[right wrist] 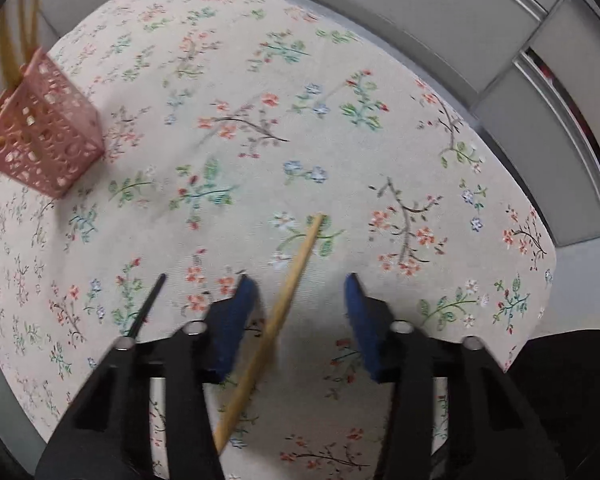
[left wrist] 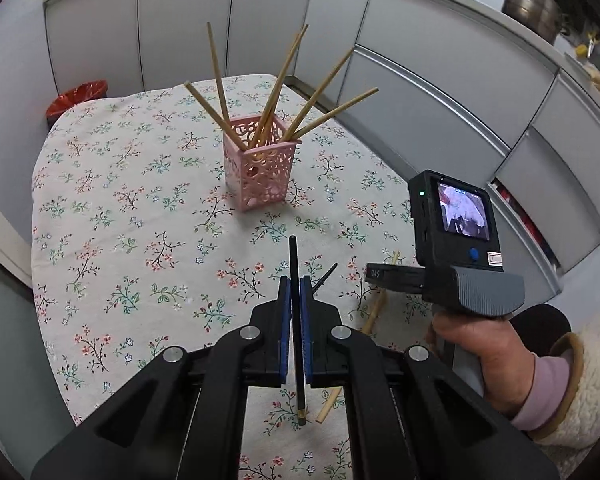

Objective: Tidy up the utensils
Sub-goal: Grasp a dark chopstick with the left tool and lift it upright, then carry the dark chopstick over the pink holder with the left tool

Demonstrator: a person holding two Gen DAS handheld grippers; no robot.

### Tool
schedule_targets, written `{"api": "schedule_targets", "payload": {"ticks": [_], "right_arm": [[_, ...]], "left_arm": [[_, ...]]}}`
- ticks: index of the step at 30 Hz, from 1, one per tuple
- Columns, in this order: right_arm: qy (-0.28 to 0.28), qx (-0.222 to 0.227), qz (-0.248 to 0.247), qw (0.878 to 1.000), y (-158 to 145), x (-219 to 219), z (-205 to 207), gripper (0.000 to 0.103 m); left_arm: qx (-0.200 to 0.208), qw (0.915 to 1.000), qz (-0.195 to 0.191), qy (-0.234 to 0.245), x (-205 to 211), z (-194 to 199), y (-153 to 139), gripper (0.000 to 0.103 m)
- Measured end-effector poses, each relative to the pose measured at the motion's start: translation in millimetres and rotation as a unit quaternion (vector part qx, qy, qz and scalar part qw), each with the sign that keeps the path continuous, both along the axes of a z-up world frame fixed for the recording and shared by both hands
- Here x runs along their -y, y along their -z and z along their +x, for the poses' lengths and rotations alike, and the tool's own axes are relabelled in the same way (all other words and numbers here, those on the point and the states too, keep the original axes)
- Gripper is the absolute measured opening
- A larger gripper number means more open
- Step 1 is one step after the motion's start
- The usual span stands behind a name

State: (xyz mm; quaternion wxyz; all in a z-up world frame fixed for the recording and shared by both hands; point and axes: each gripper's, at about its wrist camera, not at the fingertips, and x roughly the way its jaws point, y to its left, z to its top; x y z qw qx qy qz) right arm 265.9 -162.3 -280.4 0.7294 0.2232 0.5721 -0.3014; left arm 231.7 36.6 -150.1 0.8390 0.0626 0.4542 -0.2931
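Near bench edge, left gripper [left wrist: 295, 304] jaws clamped on black chopstick [left wrist: 295, 276]; right gripper [right wrist: 300, 312] jaws apart around wooden chopstick [right wrist: 288, 284] — center it before squeezing, then head to pink holder [left wrist: 260, 160].

A floral tablecloth [left wrist: 112, 208] spreads beneath the tool, grey cabinet doors [left wrist: 440, 64] curve beyond and to its right, a red bin [left wrist: 78, 96] sits far ahead-left, and a steel pot [left wrist: 534, 4] stands far upper right.

A wooden chopstick [right wrist: 284, 300] lies between the right gripper's [right wrist: 300, 292] parted pads, untouched.
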Motion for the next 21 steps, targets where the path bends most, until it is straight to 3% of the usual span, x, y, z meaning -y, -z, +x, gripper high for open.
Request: {"api": "schedule_targets", "payload": {"ticks": [3, 9, 15, 21], "right_arm": [[-0.027, 0.011, 0.000, 1.000, 0, -10, 5, 0.009], [-0.025, 0.116, 0.100, 0.988, -6, 15, -16, 0.005], [-0.076, 0.198, 0.090, 0.973, -47, 29, -55, 0.005], [-0.151, 0.294, 0.040, 0.943, -108, 31, -90, 0.005]], "left_arm": [[0.002, 1.0000, -0.008, -0.003, -2, -1, -2, 0.005], [0.016, 0.9993, -0.028, -0.022, -5, -6, -15, 0.005], [0.048, 0.9969, -0.041, -0.047, -1, -24, -34, 0.005], [0.089, 0.9938, -0.036, -0.055, 8, -38, -73, 0.005]]}}
